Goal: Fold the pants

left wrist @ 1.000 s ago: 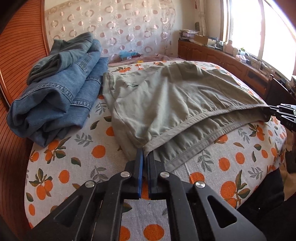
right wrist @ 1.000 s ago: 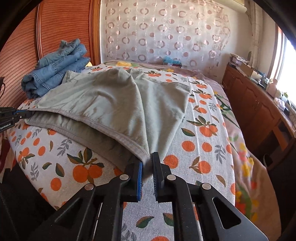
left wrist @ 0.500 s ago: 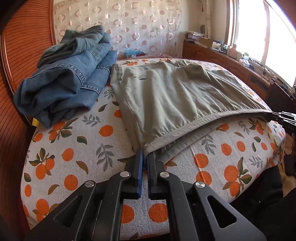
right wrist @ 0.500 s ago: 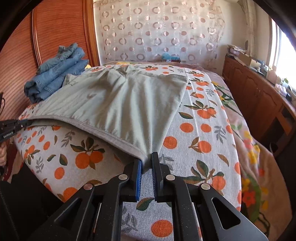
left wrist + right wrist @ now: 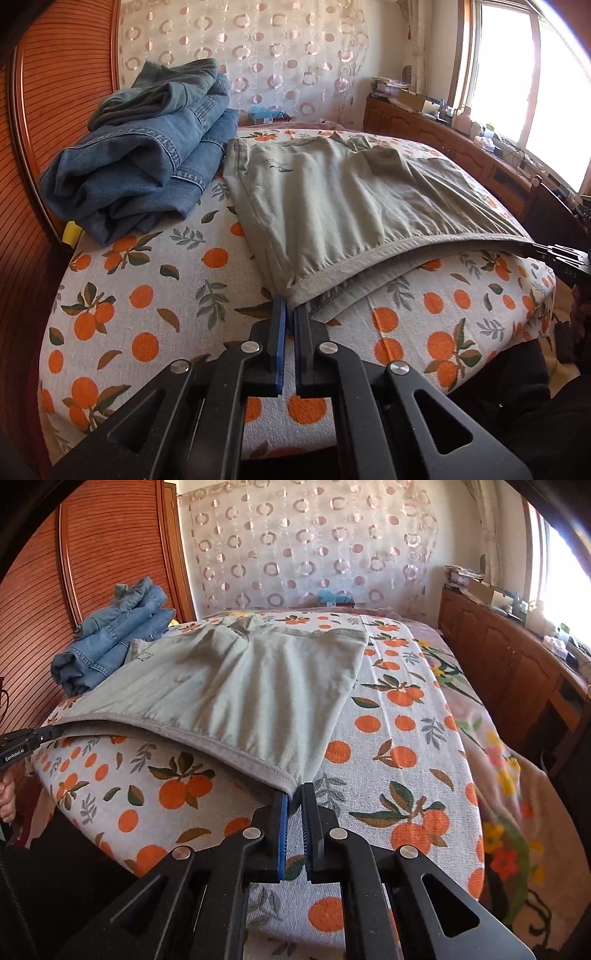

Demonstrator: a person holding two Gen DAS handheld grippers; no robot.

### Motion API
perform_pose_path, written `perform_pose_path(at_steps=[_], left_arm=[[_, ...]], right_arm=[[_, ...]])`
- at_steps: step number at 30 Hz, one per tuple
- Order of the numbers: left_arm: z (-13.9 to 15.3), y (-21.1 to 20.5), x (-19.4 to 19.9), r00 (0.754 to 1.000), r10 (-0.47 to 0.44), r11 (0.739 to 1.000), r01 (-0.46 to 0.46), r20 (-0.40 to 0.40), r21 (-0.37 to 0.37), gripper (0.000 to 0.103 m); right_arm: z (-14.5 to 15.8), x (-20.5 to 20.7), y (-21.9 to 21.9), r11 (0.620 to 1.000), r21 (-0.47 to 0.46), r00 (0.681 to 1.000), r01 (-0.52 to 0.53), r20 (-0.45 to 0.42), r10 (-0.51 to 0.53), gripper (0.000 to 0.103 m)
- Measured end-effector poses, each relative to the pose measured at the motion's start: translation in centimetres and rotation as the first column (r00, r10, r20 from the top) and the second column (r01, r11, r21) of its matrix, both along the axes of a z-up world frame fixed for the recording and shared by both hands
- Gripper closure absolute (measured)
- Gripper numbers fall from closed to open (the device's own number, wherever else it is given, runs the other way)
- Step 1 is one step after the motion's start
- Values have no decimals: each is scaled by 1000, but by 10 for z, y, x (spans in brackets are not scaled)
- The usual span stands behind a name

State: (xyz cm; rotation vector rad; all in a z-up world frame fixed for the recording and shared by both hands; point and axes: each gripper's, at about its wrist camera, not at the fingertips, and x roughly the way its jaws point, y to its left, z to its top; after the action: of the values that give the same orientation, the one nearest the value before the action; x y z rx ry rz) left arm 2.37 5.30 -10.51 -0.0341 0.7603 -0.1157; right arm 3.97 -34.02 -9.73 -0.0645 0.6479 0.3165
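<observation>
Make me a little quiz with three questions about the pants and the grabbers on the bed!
1. True or false: both the left gripper and the right gripper are pinching the hem of the green pants.
2. What lies beside the green pants, next to the wooden headboard? A) a pillow B) folded blue jeans C) a towel
3. Fill in: the bed cover is printed with ______ and leaves.

Key:
1. True. Each gripper is shut on one corner of the hem, which hangs stretched between them.
2. B
3. Oranges
</observation>
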Motion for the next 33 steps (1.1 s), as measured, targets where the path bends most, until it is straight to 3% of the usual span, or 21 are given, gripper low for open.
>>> perform_pose_path(at_steps=[9,20,26,31,33], left_arm=[[1,-8,-26,999,-31,1000,31,-24,2,99],[3,-10,-29,998,-42,999,43,-39,9,95],[17,-8,-34,999,-35,999,35,-7,15,83],[31,-6,-37,999,-33,999,33,38,10,56],[35,-5,-34,998,-30,1000,29,49,9,55]], right_arm=[[-4,-25,-17,999,36,999,10,-38,-9,97],[0,-23,-15,999,30,999,15,-48,-14,96],[4,-31,-14,999,33,999,10,-50,-8,93],[19,-43,-16,999,38,1000,6,-9,-6,88],[25,-46,-17,999,52,1000,7,12,-8,83]])
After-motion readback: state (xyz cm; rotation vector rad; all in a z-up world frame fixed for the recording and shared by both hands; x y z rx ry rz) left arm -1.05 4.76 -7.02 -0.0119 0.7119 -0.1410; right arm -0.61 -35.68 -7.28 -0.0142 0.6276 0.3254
